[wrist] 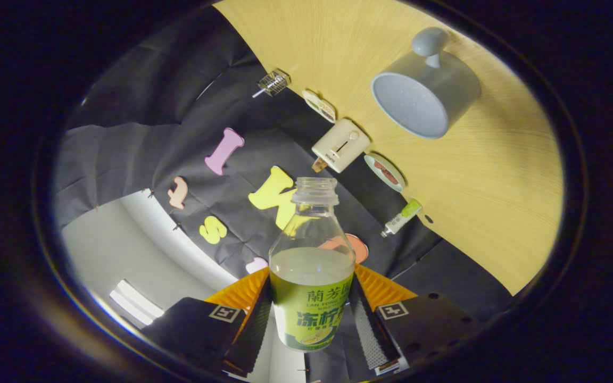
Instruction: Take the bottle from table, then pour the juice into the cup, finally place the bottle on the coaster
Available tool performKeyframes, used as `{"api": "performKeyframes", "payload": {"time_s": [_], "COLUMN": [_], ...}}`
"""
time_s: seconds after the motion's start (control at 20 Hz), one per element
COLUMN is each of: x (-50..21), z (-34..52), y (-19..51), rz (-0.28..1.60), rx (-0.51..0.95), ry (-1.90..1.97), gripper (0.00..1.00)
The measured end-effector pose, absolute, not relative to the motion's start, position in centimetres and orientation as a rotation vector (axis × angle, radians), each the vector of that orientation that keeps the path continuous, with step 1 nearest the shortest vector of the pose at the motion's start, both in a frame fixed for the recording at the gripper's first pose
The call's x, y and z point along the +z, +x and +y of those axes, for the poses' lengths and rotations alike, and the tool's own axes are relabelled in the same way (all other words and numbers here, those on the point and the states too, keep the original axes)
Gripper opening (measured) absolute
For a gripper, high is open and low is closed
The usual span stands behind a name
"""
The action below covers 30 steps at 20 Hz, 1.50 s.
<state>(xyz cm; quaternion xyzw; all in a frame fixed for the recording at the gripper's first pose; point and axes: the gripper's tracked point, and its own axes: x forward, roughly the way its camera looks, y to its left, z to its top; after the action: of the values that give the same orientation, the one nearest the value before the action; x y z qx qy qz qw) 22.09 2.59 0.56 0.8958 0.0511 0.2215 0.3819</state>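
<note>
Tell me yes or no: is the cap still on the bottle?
No. The bottle, gripped between the gripper fingers, has an open, uncapped neck.

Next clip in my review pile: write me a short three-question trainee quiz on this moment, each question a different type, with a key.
1. True or false: the bottle sits between the fingers of the gripper with its cap off.
2. Multiple choice: the grey cup on the wooden table is: A) between the fingers; B) beyond the bottle's open neck and off to one side; C) lying on the green-capped tube.
3. Short answer: how full is the bottle?

Key
1. True: both fingers press on its sides, and the neck is open.
2. B.
3. Partly full; juice reaches about shoulder level, just above the label, and the neck is clear.
</note>
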Motion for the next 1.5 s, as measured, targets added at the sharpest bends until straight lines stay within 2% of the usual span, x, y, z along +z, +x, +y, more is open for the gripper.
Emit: {"api": "performKeyframes", "payload": {"time_s": [0.4,0.6,1.0,1.25,1.5], "x": [-0.1,-2.0,-2.3,-1.6,-1.8], "z": [2.9,3.7,4.8,4.4,4.0], "y": [22.9,24.0,25.6,25.5,25.9], "rz": [0.149,0.204,0.187,0.097,0.064], "rx": [0.527,0.391,0.351,0.343,0.264], "ry": [2.226,1.979,1.551,1.285,0.928], "gripper": [0.78,0.79,0.79,0.79,0.79]}}
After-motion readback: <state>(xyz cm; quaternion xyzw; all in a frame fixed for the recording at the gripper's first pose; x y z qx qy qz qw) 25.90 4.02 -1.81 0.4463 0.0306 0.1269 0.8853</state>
